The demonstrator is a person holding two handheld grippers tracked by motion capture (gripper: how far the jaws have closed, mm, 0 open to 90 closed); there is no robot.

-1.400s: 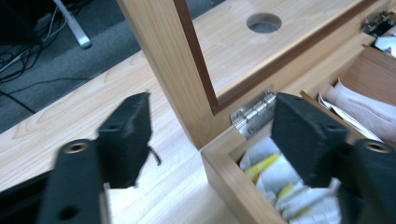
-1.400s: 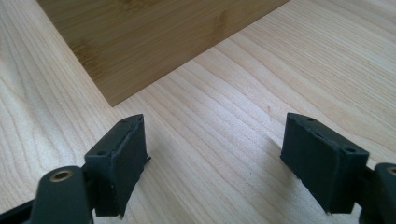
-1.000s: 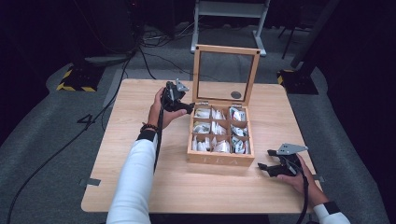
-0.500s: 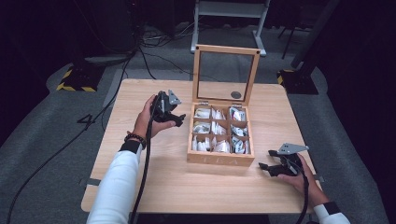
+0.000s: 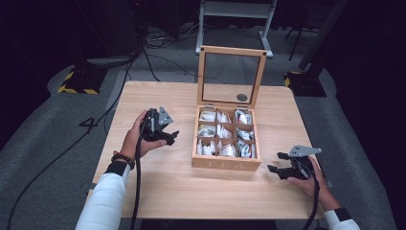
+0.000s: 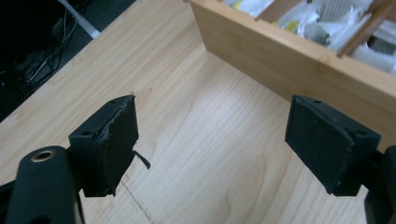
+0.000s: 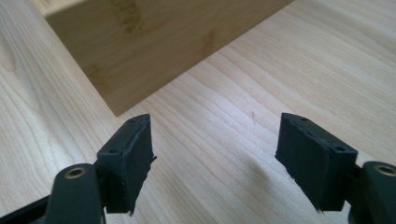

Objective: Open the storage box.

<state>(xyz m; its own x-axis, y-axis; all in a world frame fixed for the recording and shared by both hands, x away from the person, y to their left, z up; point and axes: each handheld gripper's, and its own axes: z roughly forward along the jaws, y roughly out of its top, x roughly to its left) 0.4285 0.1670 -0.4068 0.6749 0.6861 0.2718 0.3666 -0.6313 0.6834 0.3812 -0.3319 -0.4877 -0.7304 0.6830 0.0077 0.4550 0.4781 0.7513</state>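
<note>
A: What are the claws doing?

B: The left gripper (image 5: 168, 135) has its jaws wide apart with nothing between them. The wooden box (image 5: 225, 163) sits just off its tip, lid up, full of white packets (image 5: 225, 138).

A: And the other one?

B: The right gripper (image 5: 278, 163) is open and empty too, though its jaws have just been closing a little. The box corner is just ahead of it on the table (image 5: 158, 191).

A wooden box (image 5: 226, 163) sits mid-worktop (image 5: 158, 191), glass lid upright, compartments holding what look like white packets. The left claw (image 5: 170, 136) hovers just left of it; the right claw (image 5: 277, 163) rests near its right corner, empty
</note>
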